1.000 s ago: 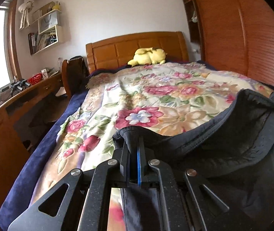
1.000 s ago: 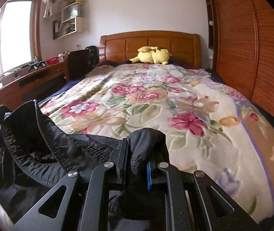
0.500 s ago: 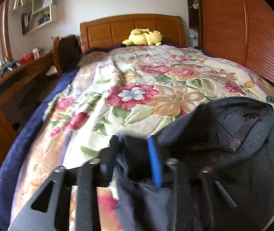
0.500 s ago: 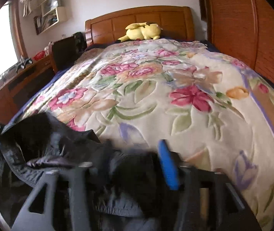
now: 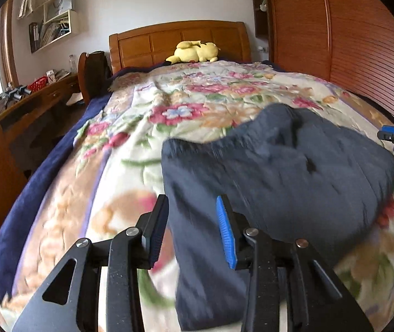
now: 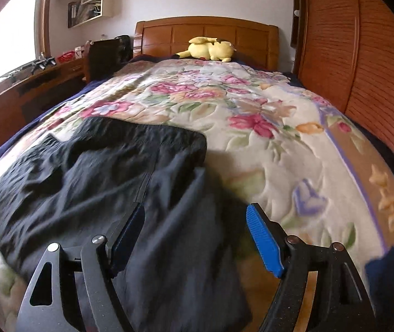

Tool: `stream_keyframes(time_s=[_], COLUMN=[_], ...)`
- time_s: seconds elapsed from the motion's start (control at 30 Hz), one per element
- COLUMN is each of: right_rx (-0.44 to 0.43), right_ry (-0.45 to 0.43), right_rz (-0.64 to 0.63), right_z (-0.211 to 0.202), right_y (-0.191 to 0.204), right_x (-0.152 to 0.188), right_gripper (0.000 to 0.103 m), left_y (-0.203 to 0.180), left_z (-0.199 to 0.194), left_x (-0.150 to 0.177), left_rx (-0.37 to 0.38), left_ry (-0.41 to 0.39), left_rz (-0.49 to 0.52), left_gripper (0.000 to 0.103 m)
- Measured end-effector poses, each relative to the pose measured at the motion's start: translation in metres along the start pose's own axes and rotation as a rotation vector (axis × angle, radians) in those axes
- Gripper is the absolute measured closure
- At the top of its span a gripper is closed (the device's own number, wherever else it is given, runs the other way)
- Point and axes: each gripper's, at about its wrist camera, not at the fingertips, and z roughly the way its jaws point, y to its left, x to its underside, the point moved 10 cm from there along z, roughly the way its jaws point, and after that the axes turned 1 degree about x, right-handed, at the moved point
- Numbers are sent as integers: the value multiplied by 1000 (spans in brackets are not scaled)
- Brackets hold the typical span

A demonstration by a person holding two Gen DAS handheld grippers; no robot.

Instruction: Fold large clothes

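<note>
A dark garment (image 5: 279, 166) is lying spread across the near end of a bed (image 5: 58, 193) covered in a floral quilt (image 5: 197, 96), with both grippers hanging just above it. The left gripper (image 5: 192, 227) is standing with its fingers wide apart and nothing between them; the right gripper (image 6: 197, 238) is gaping wider yet, also holding nothing. The cloth is resting flat on the quilt under its own weight, likely laid out so that a fold can be made on a smooth, broad surface, and the fingers are probably parted in readiness for a fresh hold on an edge.

The left wrist view is showing the garment's left border and a rounded far edge, plus the tip of the right gripper at the frame's right margin with a sliver of the person's hand beneath it. The right wrist view is showing what the other cannot: a straight, gathered far edge that looks like a waistband, and a seam running down the middle. At the head of the bed a yellow plush toy (image 6: 210, 49) is lying against the wooden headboard (image 6: 205, 33); a desk (image 6: 31, 83) is standing along the window side, well apart from the work.
</note>
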Motion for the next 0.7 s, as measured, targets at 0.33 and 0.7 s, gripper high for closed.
stream_keyframes(time_s=[0.33, 0.7], right_rx=[-3, -35], right_ry=[80, 113], right_rz=[23, 80], right_z=[-23, 0], right_y=[-11, -17], right_x=[49, 69], right_gripper=[25, 25], left_y=[5, 4], left_z=[-16, 10], left_x=[61, 96], left_rx=[-24, -21], left_ry=[71, 179], left_rz=[-17, -16], left_gripper=[65, 64])
